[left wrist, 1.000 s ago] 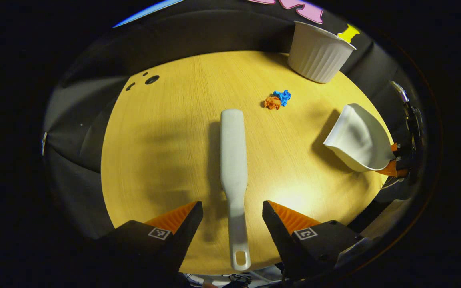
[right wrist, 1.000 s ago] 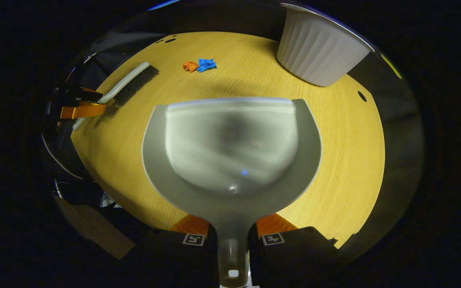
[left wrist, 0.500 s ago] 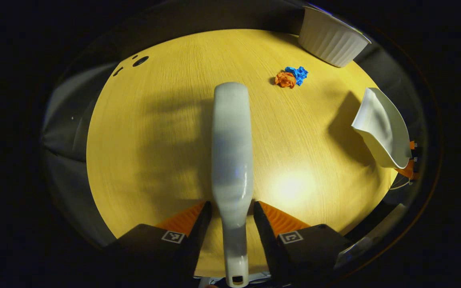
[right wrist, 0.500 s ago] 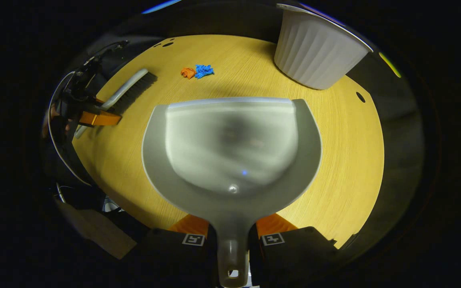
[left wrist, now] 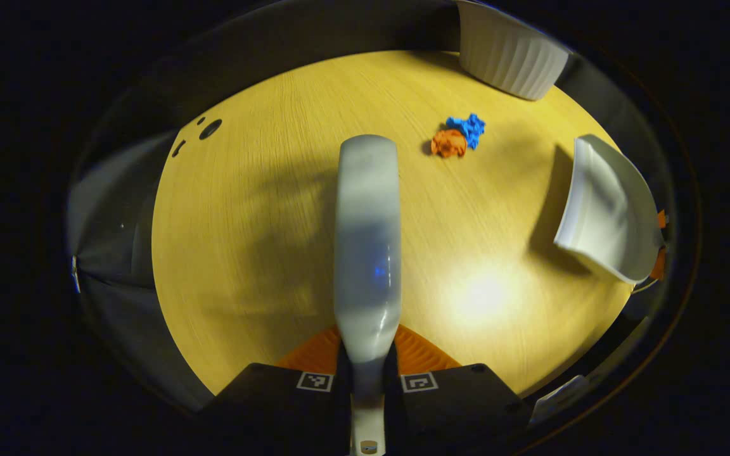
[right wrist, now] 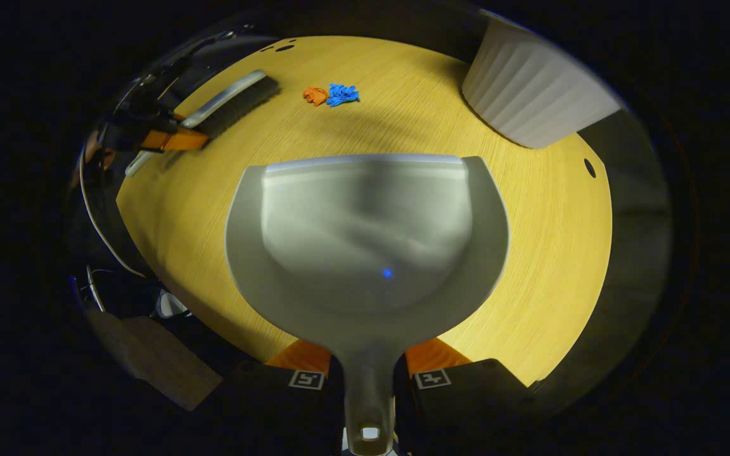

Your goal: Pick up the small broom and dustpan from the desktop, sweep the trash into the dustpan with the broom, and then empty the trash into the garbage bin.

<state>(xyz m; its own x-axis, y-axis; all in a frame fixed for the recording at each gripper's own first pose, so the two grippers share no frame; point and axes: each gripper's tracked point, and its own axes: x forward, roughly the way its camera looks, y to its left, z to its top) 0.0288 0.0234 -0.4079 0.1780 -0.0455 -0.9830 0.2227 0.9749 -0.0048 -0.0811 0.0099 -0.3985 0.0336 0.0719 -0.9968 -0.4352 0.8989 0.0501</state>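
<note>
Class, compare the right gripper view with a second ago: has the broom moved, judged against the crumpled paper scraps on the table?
Yes. The broom has shifted forward, its bristle end now closer to the orange and blue paper scraps, with the left gripper clamped on its handle.

Light wooden tabletop (left wrist: 263,209), orange paper scrap (left wrist: 448,143) touching blue paper scrap (left wrist: 467,126), white ribbed bin (left wrist: 509,56) set at far edge

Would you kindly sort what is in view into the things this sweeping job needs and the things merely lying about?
Needed:
- broom, in the left claw
- dustpan, in the right claw
- orange scrap and blue scrap
- white ribbed bin

Lying about:
- nothing loose; the wooden table just carries everything
</note>
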